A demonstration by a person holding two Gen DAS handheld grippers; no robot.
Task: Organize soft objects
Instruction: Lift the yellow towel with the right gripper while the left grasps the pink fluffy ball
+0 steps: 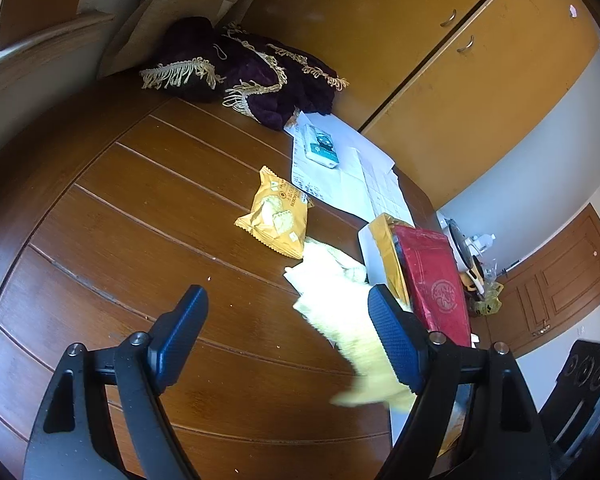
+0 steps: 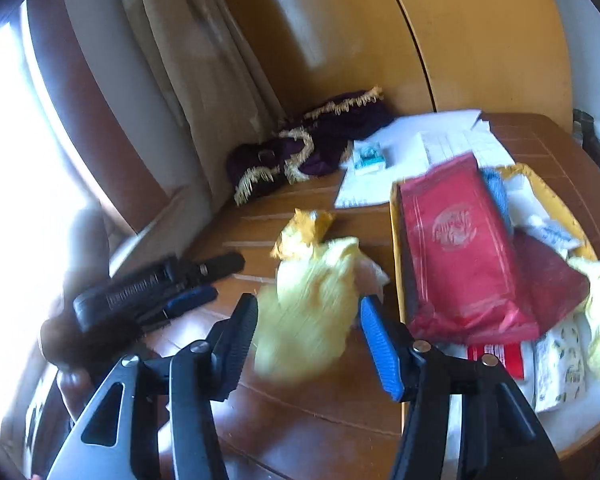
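A pale yellow cloth lies crumpled on the brown wooden table, blurred, between and just ahead of the fingers of my right gripper, which stands open around it. In the left wrist view the same yellow cloth runs behind the right-hand finger of my left gripper, which is open with only bare table between its pads. My left gripper also shows at the left of the right wrist view. A dark purple fringed cloth is heaped at the far edge.
A yellow snack packet lies beyond the cloth. To the right, a white tray holds a red bag and several cloths. White papers with a small box lie farther back. Curtains and yellow cupboards stand behind.
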